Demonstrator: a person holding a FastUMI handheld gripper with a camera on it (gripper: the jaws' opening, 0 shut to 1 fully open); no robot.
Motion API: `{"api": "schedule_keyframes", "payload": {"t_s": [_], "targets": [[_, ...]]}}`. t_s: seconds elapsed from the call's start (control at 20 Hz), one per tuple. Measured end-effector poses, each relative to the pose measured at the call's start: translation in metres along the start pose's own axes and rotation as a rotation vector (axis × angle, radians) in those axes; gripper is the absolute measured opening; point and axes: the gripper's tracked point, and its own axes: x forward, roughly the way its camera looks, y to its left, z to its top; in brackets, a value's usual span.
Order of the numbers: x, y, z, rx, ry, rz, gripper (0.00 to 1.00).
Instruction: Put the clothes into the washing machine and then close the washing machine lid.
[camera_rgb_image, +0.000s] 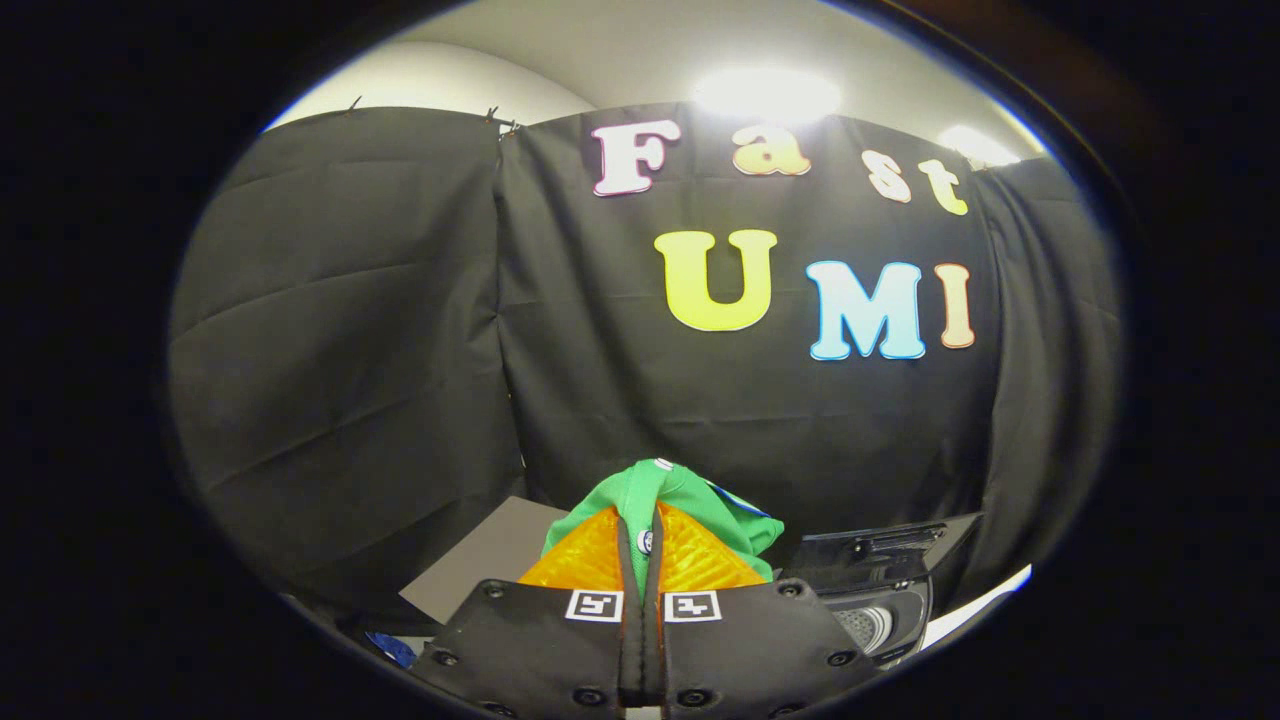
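A green garment (668, 495) is pinched between my two fingers and bunches up over their tips, held up in the air in front of the booth's black cloth wall. My gripper (641, 545) is shut on it, the fingers nearly touching with only a thin fold of cloth between them. To the right and below, just past the right finger, sits the dark washing machine (880, 580) with its lid (880, 545) raised and part of the drum opening (868, 625) showing.
A grey flat board (490, 560) lies to the left behind the fingers. A small blue item (390, 648) shows low on the left. A white surface edge (975, 605) runs beside the machine on the right.
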Motion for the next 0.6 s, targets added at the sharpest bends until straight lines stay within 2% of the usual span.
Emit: {"api": "schedule_keyframes", "payload": {"t_s": [0.6], "targets": [[-0.032,-0.163,-0.009,0.094,-0.009,-0.129,0.01]]}}
